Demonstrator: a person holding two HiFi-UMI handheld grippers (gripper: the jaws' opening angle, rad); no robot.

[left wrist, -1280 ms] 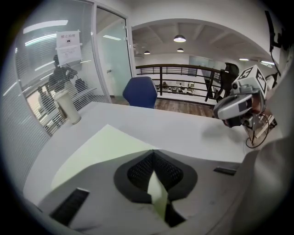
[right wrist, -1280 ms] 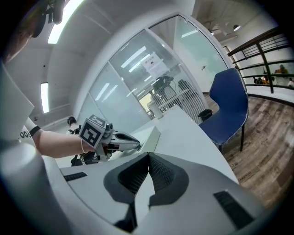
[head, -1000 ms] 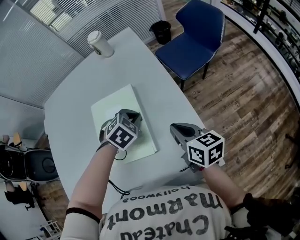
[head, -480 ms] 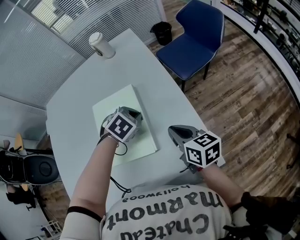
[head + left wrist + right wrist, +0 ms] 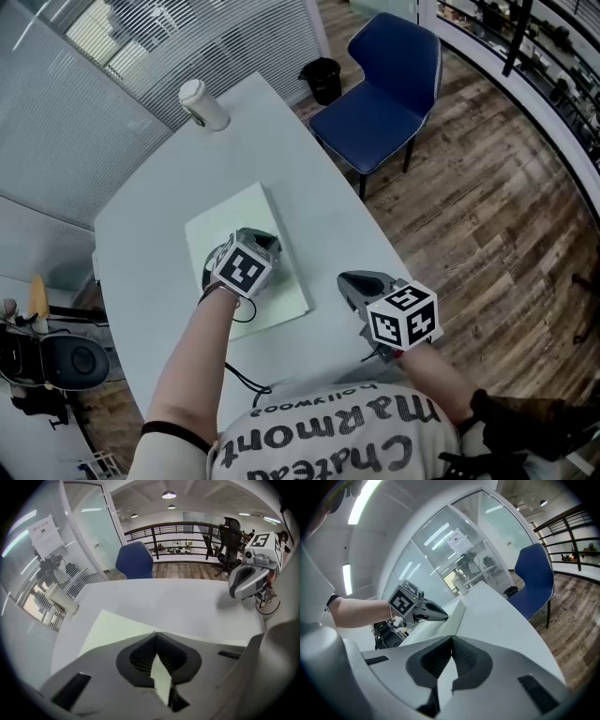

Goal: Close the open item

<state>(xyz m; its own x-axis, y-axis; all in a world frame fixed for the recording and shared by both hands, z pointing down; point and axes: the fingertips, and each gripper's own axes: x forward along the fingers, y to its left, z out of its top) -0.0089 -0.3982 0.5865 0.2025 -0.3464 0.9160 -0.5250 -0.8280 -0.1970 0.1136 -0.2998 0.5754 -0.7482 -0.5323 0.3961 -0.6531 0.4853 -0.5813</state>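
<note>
The pale green book (image 5: 232, 214) lies flat and shut in the middle of the table (image 5: 323, 220), so the closing step appears all but complete. The left gripper (image 5: 266, 241), jaws together on nothing, sits over the cover, while the right gripper (image 5: 351, 279), likewise closed and empty, hovers to the book's right. The next move likely calls for lifting the left gripper clear without catching the cover.

Head view looks steeply down on the table (image 5: 309, 187) from above. Left gripper view, low over the book (image 5: 108, 630), faces the chair (image 5: 135, 560); right gripper view looks across at the left gripper (image 5: 443, 617). All 3 share the table.
</note>
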